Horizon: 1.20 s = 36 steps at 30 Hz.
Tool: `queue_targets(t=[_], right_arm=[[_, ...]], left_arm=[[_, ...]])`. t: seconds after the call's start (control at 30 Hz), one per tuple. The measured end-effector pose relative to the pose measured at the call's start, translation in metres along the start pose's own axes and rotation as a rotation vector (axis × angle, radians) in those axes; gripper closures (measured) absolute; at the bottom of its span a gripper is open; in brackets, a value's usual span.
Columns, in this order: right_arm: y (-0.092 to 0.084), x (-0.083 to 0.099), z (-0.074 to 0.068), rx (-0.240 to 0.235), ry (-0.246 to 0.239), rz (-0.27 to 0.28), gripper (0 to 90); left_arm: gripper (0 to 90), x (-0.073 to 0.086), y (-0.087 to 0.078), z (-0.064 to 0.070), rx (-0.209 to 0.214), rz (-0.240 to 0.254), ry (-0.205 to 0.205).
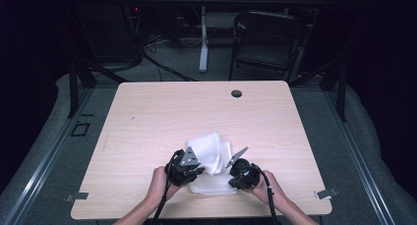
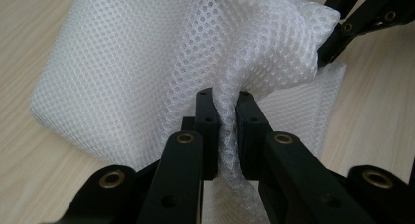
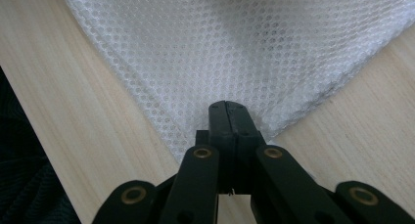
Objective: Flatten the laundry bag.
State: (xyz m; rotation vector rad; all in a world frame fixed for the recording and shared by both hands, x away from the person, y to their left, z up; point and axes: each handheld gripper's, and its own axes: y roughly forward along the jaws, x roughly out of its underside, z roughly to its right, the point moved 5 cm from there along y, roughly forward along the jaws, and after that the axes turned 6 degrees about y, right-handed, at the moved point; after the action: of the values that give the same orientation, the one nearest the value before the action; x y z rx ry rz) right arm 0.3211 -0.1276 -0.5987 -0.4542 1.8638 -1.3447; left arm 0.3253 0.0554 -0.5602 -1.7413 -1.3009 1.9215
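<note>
Pale wooden table (image 1: pixel 147 117) carries a white mesh cloth (image 1: pixel 211 156) near its front edge, between both tools; left gripper (image 2: pixel 225 99) pinches a bunched fold that rises ahead of it; right gripper (image 3: pixel 229 109) clamps a flat corner, jaws pressed together; both stand equally near. Left gripper view reveals the raised drape; high view shows both hands.

Both claws (image 1: pixel 199 172) (image 1: pixel 231 175) clamped, side by side
</note>
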Motion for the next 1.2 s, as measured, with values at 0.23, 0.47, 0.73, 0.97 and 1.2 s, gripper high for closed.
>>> queue_targets(t=[0.23, 0.47, 0.73, 0.97, 1.2], right_arm=[[0.000, 0.000, 0.000, -0.003, -0.001, -0.003, 90.0], [0.000, 0.000, 0.000, 0.001, -0.001, -0.001, 90.0], [0.000, 0.000, 0.000, 0.000, 0.001, -0.005, 90.0], [-0.001, 0.000, 0.000, 0.006, 0.006, -0.012, 90.0], [-0.002, 0.001, 0.000, 0.023, 0.022, -0.033, 90.0]], left_arm=[[82.4, 0.005, -0.007, -0.006, -0.014, 0.004, -0.024], [82.4, 0.008, -0.015, -0.011, -0.037, 0.049, -0.060], [81.9, 0.012, -0.019, -0.013, -0.044, 0.032, -0.063], [81.7, 0.015, -0.026, -0.015, -0.045, 0.042, -0.078], [80.7, 0.021, -0.031, -0.017, -0.043, 0.018, -0.104]])
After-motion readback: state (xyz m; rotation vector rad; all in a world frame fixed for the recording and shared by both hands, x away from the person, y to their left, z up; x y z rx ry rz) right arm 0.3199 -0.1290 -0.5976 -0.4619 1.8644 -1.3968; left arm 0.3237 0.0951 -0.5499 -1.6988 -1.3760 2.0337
